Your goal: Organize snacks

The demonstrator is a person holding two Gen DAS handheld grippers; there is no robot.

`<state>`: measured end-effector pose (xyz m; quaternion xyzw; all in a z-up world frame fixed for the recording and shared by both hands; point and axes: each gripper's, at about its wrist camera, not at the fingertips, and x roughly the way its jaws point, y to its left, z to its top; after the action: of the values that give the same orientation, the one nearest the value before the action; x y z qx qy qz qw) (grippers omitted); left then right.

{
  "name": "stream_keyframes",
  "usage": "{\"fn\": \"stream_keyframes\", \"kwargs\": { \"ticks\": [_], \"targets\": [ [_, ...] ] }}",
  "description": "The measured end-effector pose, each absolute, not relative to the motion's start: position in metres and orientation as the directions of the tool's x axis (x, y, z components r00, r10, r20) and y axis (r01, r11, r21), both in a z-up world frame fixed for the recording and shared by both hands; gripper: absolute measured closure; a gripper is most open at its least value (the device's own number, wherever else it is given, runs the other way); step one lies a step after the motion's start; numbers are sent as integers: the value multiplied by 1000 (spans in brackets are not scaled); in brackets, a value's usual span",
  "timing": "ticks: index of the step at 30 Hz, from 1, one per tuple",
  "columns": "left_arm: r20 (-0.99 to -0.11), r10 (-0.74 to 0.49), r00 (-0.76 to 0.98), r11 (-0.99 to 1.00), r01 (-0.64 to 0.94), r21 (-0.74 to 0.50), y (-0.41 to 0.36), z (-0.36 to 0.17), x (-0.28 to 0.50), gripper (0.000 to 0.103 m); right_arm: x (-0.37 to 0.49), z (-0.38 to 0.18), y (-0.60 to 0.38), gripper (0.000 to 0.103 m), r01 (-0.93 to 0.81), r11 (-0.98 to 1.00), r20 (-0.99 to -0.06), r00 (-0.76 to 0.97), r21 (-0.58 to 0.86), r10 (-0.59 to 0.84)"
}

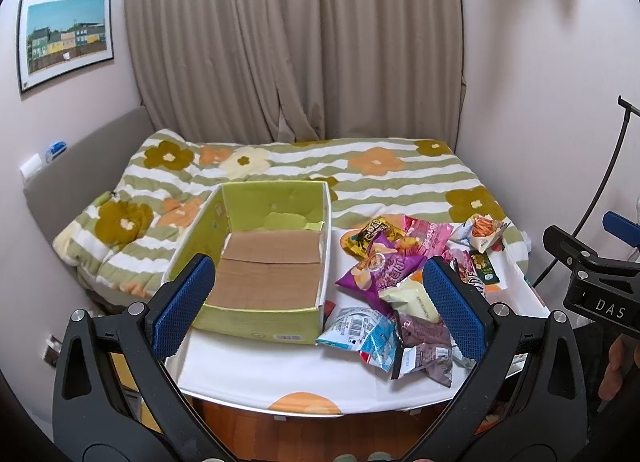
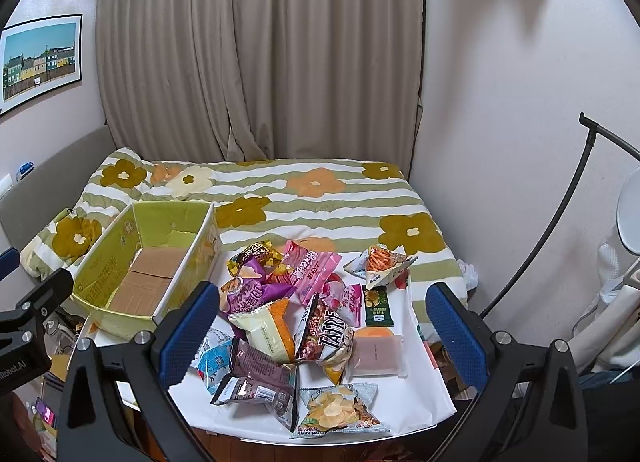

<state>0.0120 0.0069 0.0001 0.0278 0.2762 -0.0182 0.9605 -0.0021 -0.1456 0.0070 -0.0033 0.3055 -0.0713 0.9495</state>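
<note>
Grippers: left (image 1: pixel 320 294) and right (image 2: pixel 324 334) both spread wide, holding nothing, hovering short of the table (image 2: pixel 404 402) | box (image 1: pixel 256 262) empty, open-topped at left to receive | snacks (image 2: pixel 288 314) heaped just right of it, none boxed yet

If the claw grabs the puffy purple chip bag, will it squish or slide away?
The purple chip bag looks puffed with air, so it would probably squish and crinkle rather than stay stiff. Its shiny wrapper may be slippery. It lies on other packets in the snack pile, so pulling it could shift its neighbours.
</note>
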Motion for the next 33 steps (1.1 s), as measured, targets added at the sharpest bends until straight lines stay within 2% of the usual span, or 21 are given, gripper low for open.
{"fn": "stream_keyframes", "kwargs": {
  "ticks": [33],
  "targets": [
    [-543, -26, 839, 997, 58, 41, 5, 0, 9, 0, -2, 1, -146, 0, 137, 989, -588, 797, -48, -139]
  ]
}}
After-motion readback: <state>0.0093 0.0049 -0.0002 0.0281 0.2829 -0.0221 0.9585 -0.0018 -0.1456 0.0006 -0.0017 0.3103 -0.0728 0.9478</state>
